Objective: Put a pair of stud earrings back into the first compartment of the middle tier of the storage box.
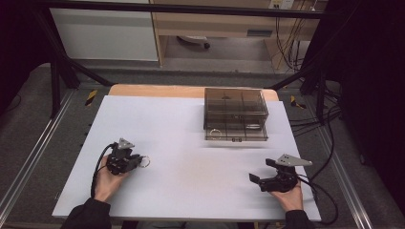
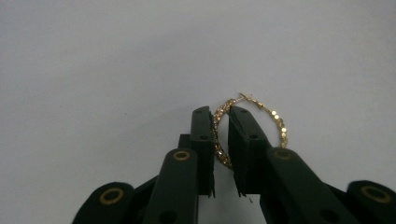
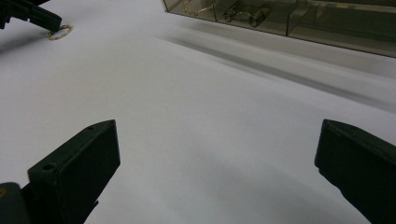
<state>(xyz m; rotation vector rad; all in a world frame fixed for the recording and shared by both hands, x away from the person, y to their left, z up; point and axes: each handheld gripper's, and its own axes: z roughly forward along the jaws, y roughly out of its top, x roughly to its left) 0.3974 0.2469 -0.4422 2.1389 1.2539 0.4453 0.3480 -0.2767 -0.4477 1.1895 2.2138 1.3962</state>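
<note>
Gold hoop earring (image 2: 250, 128) lies on the tabletop (image 1: 191, 143) front-left, its rim pinched between the left tool (image 2: 220, 116) jaws: pick step. Next looks like lift and carry to the smoked plastic drawer box (image 1: 236, 114) at the back. Right tool (image 1: 258, 180) hangs released, front-right. Wide bare surface between; edges well apart.

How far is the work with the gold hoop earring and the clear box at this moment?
Done: the left gripper has closed its jaws on one side of the gold hoop earring, which lies low on the white table. In hand: that grip, with the earring not visibly lifted. Left: probably carrying it to the smoky clear box, which already holds a similar hoop. The right gripper waits open, holding nothing.
</note>
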